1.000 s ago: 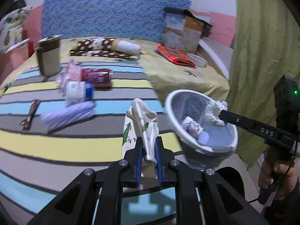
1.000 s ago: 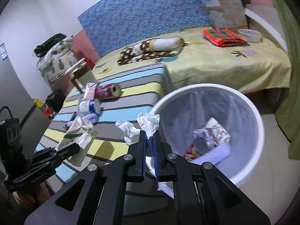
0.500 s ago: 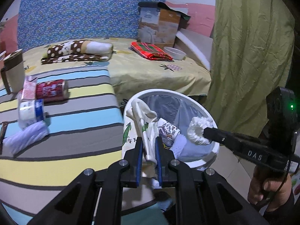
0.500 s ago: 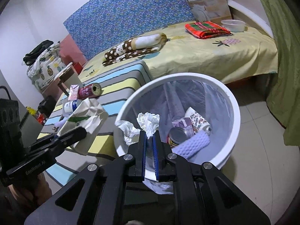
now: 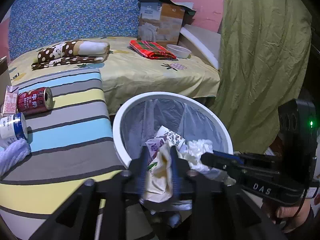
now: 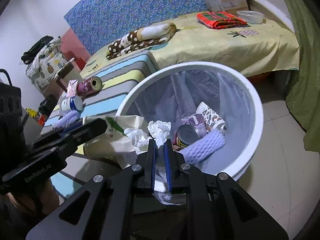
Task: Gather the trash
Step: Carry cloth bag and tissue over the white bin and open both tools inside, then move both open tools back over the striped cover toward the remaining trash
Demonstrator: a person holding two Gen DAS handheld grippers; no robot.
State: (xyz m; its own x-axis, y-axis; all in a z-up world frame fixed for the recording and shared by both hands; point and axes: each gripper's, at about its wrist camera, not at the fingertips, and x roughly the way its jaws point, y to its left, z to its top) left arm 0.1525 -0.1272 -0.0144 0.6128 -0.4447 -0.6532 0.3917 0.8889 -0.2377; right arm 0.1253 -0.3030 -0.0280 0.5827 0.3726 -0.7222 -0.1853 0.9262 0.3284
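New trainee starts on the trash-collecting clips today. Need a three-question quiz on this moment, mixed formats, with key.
1. True or false: the red can lies on its side on the striped cushion.
2. What does the right gripper hold over the white bin?
A. crumpled tissue
B. a checked cloth
C. a bowl
3. Fill in: the thing between the fingers of the left gripper is a cream paper ____.

Key
1. True.
2. A, the tissue.
3. Bag; the jaws are opening round it above the bin.
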